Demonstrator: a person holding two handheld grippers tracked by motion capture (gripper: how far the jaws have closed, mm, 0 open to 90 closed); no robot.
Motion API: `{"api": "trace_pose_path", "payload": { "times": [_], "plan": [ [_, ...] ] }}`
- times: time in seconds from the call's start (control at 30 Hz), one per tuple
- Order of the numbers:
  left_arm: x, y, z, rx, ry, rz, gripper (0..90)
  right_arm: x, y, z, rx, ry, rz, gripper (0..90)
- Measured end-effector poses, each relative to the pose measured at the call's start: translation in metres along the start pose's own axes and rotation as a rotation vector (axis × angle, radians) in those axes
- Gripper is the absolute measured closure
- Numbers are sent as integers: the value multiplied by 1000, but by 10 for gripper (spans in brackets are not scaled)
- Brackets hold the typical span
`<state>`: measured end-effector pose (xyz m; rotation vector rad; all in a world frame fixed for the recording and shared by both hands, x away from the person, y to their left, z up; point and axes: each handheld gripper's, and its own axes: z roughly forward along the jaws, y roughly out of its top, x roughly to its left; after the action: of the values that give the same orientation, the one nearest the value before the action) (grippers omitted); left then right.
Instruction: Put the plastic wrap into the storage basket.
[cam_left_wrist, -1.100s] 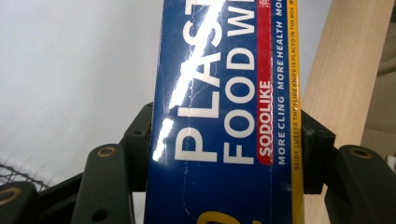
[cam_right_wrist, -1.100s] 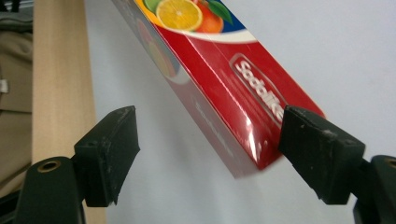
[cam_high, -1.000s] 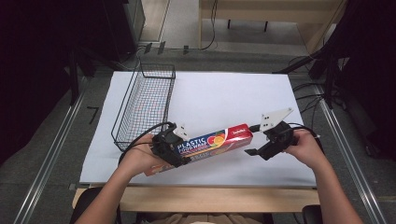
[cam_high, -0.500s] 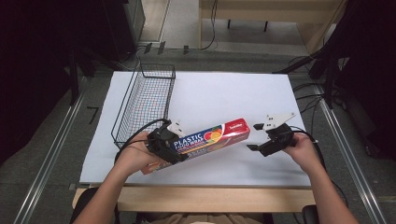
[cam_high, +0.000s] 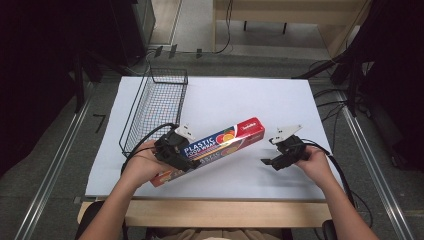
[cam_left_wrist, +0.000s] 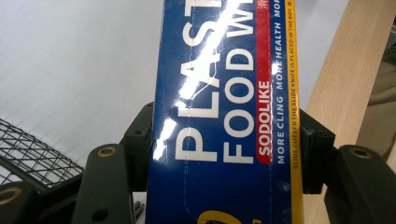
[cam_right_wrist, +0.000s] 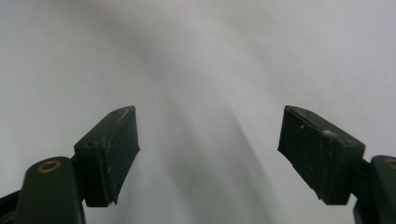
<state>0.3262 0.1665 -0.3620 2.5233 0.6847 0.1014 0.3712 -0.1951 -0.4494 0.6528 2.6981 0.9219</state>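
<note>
White-topped table (cam_high: 300, 105), wire basket (cam_high: 155, 107) standing at its left

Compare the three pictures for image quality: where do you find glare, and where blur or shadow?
Left gripper view: white glare streaks run across the glossy plastic wrap box, though its lettering stays sharp. Right gripper view: the white table surface looks smeared, with soft grey shadow bands. High view: the table is evenly lit; the surroundings are dark.
</note>
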Motion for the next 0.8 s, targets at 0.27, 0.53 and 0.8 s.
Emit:
{"api": "trace_pose_path", "payload": {
  "times": [0.27,0.53,0.8],
  "plan": [
    [13,0,-7,-18,24,-60,404,-1,2,3,12,-15,-1,209],
    [24,2,-12,-22,24,-100,404,-2,3,3,6,-14,12,209],
    [36,7,-19,-32,46,-140,406,-1,3,2,9,-24,3,209]
  ]
}}
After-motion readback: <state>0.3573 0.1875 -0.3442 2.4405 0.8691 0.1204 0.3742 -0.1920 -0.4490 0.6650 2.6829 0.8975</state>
